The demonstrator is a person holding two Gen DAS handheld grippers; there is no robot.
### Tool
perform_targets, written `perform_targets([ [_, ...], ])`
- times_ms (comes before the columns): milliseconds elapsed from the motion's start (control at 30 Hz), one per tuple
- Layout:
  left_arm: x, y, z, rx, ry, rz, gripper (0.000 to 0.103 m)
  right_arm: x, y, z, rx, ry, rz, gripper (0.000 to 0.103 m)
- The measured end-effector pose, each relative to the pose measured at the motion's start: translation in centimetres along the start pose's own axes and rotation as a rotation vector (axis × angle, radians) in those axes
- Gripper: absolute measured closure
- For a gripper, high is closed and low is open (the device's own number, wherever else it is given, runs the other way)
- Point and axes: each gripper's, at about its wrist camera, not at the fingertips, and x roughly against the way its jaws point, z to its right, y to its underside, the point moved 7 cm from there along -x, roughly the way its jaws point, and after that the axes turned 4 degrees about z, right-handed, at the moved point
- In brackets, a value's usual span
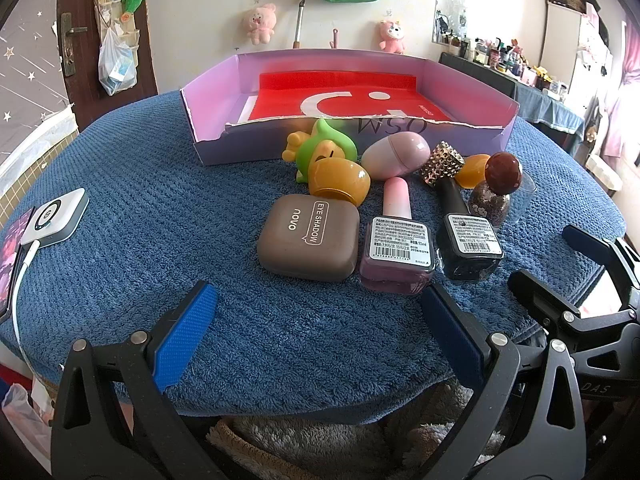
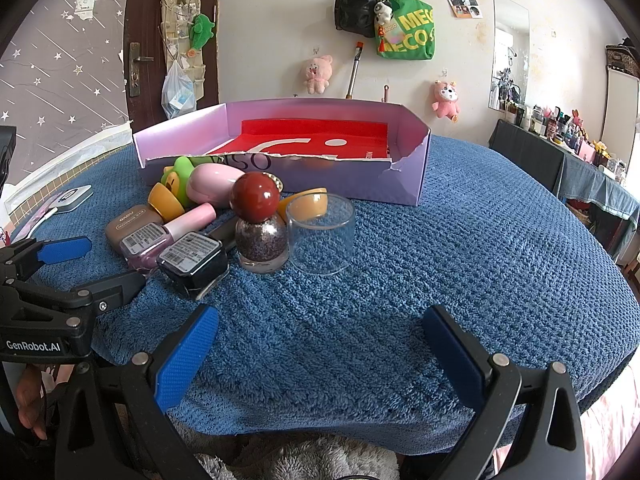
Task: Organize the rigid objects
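A cluster of small items lies on the blue towel in front of a shallow lilac box (image 1: 208, 128) (image 2: 416, 168) with a red liner. Nearest me are a brown eye-shadow case (image 1: 308, 236) (image 2: 124, 222), a pink nail polish bottle (image 1: 396, 248) (image 2: 152, 246) and a black nail polish bottle (image 1: 468, 248) (image 2: 192, 262). Behind them sit a green toy figure (image 1: 324, 148) (image 2: 178, 176), a pink capsule (image 1: 396, 154) (image 2: 212, 186), a glitter bottle with a dark red ball cap (image 1: 494, 196) (image 2: 260, 232) and a clear cup (image 2: 322, 236). My left gripper (image 1: 320, 320) and right gripper (image 2: 320, 344) both hover open, empty, near the towel's front edge.
A white power bank (image 1: 56, 216) with a cable and a phone lie at the towel's left edge. The towel's right half is bare. A dark side table (image 2: 560, 152) crowded with bottles stands at the right. Plush toys and bags hang on the wall behind.
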Motion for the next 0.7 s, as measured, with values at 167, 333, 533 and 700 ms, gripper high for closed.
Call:
perform_targets([
  [167, 0.02, 0.01, 0.0, 0.0, 0.0, 0.0, 0.0, 0.02, 0.0, 0.04, 0.0, 0.0, 0.0, 0.0],
  [333, 0.04, 0.01, 0.0, 0.0, 0.0, 0.001, 0.0, 0.0, 0.01, 0.17, 0.0, 0.0, 0.0, 0.0],
  [533, 0.05, 0.05, 0.0, 0.0, -0.001, 0.001, 0.0, -0.03, 0.11, -0.08, 0.001, -0.003, -0.005, 0.0],
  [700, 0.01, -0.09, 0.13, -0.001, 0.0, -0.001, 0.0, -0.07, -0.22, -0.3, 0.007, -0.008, -0.013, 0.0],
])
